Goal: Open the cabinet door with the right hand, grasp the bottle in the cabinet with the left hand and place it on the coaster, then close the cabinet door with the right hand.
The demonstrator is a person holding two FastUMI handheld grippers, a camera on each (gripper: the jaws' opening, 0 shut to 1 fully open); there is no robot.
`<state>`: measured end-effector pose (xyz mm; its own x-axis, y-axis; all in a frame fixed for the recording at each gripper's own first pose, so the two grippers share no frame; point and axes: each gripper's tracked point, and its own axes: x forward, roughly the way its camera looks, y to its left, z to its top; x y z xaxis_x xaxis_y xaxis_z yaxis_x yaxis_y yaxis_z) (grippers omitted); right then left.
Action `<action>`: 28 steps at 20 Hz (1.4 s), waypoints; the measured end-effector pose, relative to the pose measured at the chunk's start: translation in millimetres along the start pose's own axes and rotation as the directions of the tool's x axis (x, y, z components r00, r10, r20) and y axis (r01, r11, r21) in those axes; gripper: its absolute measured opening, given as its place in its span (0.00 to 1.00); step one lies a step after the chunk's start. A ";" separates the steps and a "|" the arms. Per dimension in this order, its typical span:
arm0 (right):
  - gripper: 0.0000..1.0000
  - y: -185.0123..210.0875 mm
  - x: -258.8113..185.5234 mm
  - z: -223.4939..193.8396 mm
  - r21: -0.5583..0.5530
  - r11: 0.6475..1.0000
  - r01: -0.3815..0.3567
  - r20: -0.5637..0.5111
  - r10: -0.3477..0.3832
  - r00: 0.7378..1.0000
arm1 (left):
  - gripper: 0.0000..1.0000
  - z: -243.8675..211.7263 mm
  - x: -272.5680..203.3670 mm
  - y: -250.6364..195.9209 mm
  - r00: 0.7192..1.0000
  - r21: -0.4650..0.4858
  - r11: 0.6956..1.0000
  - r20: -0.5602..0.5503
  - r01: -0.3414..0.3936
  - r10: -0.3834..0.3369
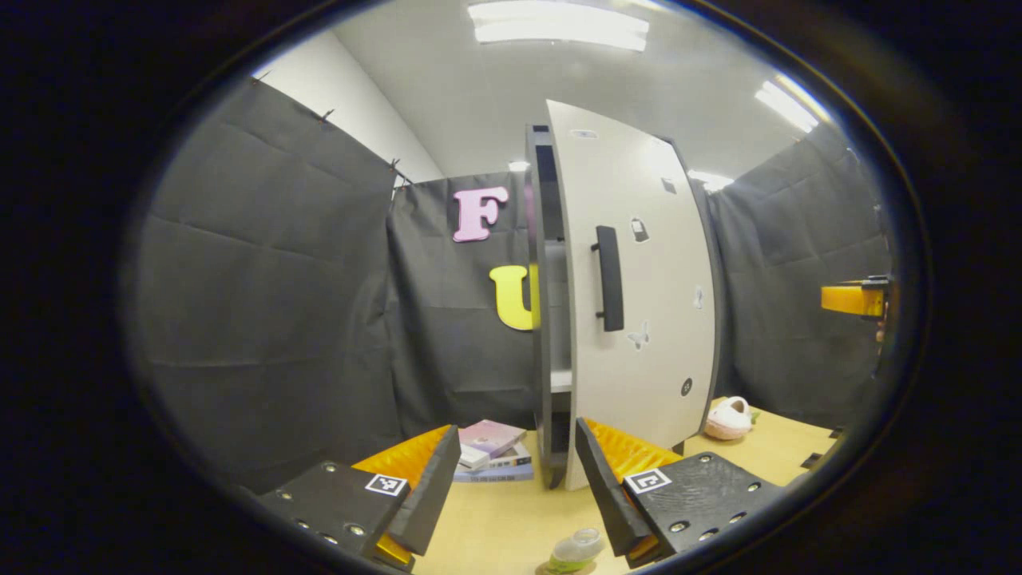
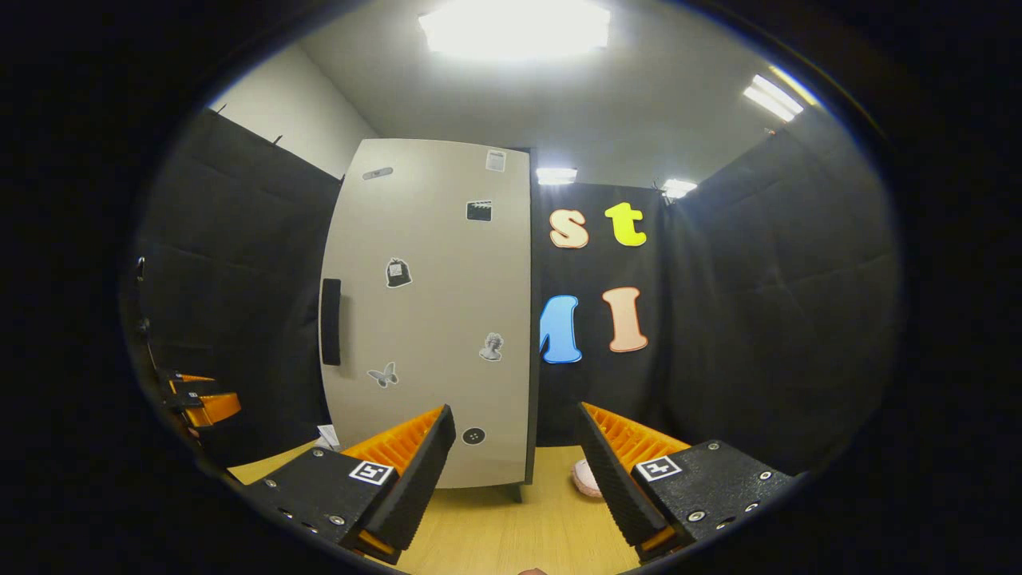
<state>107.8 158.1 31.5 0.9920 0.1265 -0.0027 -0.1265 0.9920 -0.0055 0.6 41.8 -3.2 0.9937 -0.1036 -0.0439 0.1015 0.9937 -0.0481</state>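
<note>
Both the left gripper point(image 1: 517, 487) and the right gripper point(image 2: 516, 479) gape empty; the small clear plastic bottle point(image 1: 576, 549) on its coaster at the table's near edge looks light and slippery, best gripped mid-body.

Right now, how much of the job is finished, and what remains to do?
Done, it seems: the bottle stands on the coaster on the table, out of the cabinet. In hand: nothing; the left gripper and right gripper both have open, empty jaws. Left: the cabinet door is ajar, a gap showing at its edge, so the right gripper must push it shut.
</note>
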 end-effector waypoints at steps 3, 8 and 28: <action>0.94 -16.6 -4.0 -0.7 -0.002 1.000 0.011 0.007 -0.011 1.000 | 0.83 8.1 0.9 -16.3 1.000 -0.014 1.000 0.009 0.005 -0.005; 0.94 -37.3 -8.5 -10.0 0.010 0.999 0.031 -0.002 -0.031 1.000 | 0.87 15.5 4.1 -28.6 1.000 -0.045 0.999 0.023 -0.006 0.007; 0.94 -47.8 -2.9 -20.9 0.063 0.996 0.059 -0.026 -0.057 0.998 | 0.83 11.8 8.4 -31.5 0.999 0.015 1.000 0.042 -0.023 0.022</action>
<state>110.9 110.2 10.9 0.9972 0.0695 -0.0289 -0.0678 0.9961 0.0569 6.2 10.2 9.7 0.9968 -0.0797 -0.0033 0.0796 0.9963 -0.0317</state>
